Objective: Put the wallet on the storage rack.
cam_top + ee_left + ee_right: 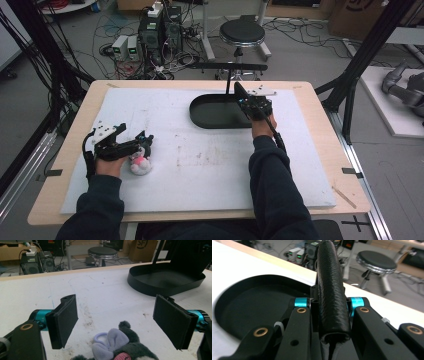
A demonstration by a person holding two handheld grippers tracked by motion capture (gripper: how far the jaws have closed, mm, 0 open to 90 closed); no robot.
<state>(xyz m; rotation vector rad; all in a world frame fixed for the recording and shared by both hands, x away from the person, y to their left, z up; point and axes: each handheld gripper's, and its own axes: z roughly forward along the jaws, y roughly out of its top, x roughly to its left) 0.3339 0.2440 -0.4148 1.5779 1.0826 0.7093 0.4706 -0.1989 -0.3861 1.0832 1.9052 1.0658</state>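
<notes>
Clamping hard on a black leather-look handle (333, 297), the right gripper (331, 312) has its jaws drawn in tight against both sides of that padded strap, which arches up and away from them toward the far edge of the worktop (70, 145). The handle belongs to a shallow black oval basket (215, 112) sitting on the white mat (210, 165) at the far middle, and in the high view the right hand (261, 125) is right at its near right rim. Over on the other side, the left gripper (117, 322) has its jaws spread wide — nothing between the two black pads but open mat — and a small plush toy (117, 346), grey with a lilac bow and a touch of pink, lies just below that gap, not touching either pad. From above, the toy sits at the near left of the mat, just beside the left hand (112, 155), well apart from the basket. Beyond the worktop — a round black stool (242, 34) and a tangle of cables (120, 30) on the floor.
</notes>
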